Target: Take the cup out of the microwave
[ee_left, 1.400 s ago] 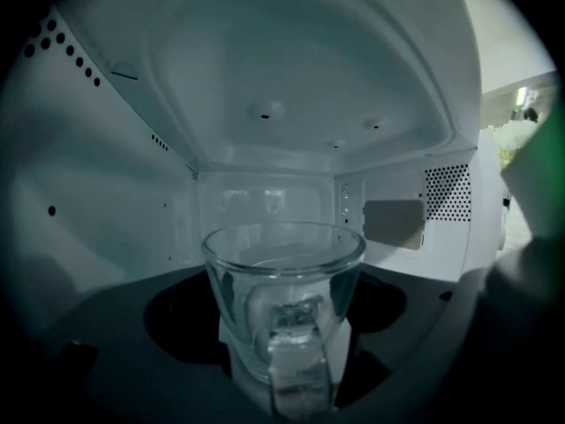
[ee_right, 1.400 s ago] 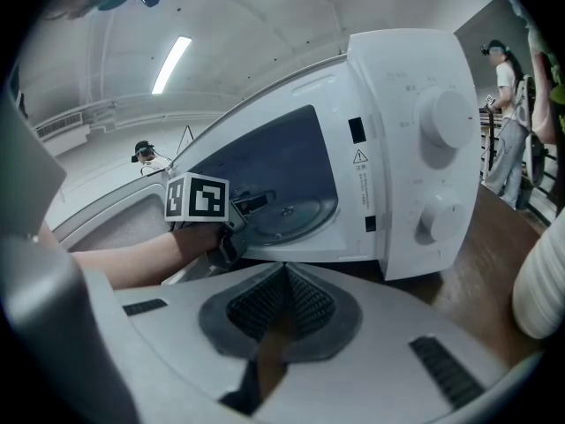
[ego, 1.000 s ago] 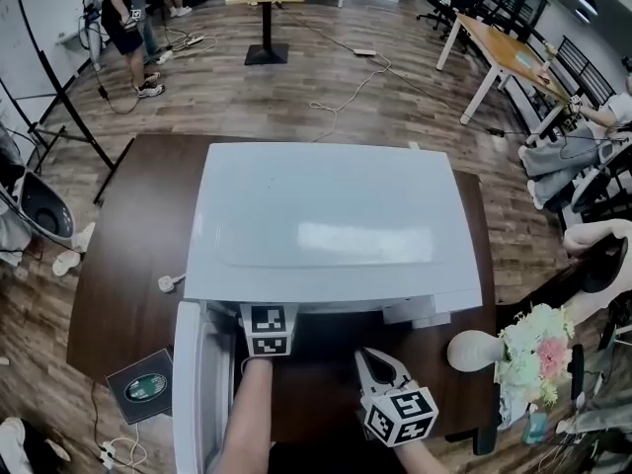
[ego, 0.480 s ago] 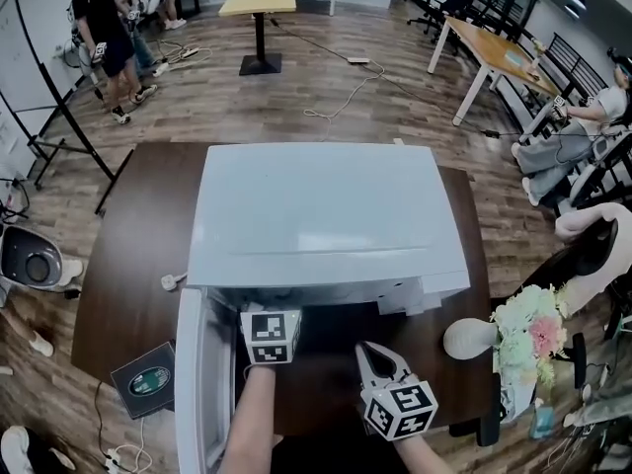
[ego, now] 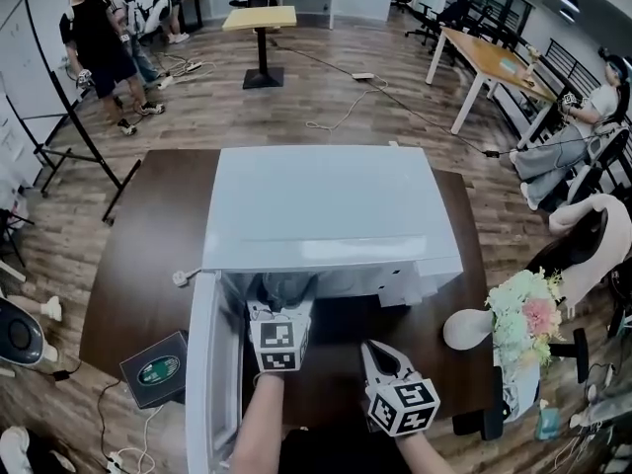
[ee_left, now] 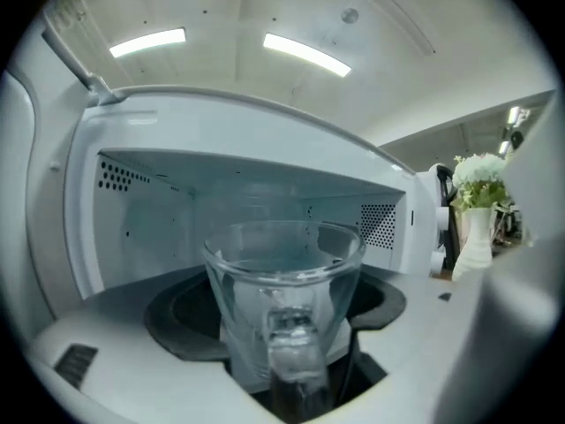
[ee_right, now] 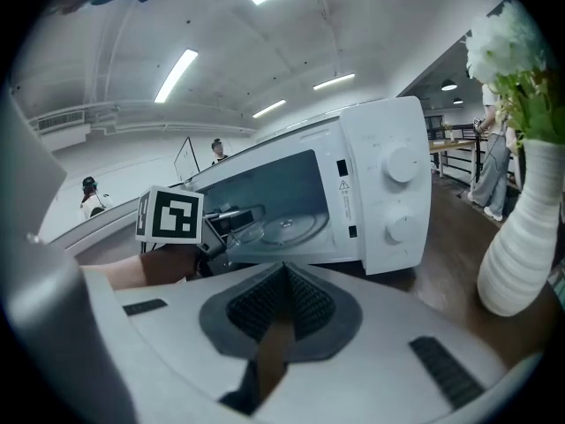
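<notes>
A clear glass cup (ee_left: 282,299) fills the lower centre of the left gripper view. The left gripper (ego: 280,299) pinches it between wide-spread jaws at the mouth of the white microwave (ego: 326,215). The right gripper (ee_right: 281,276), at the lower right of the head view, has its jaws pressed together on nothing. The smooth glass could slip, or its rim could clip the opening's top edge if lifted too early.

Clear glass cup (ee_left: 282,294); glossy white microwave (ego: 326,215) — dark wood table (ego: 148,250)
</notes>
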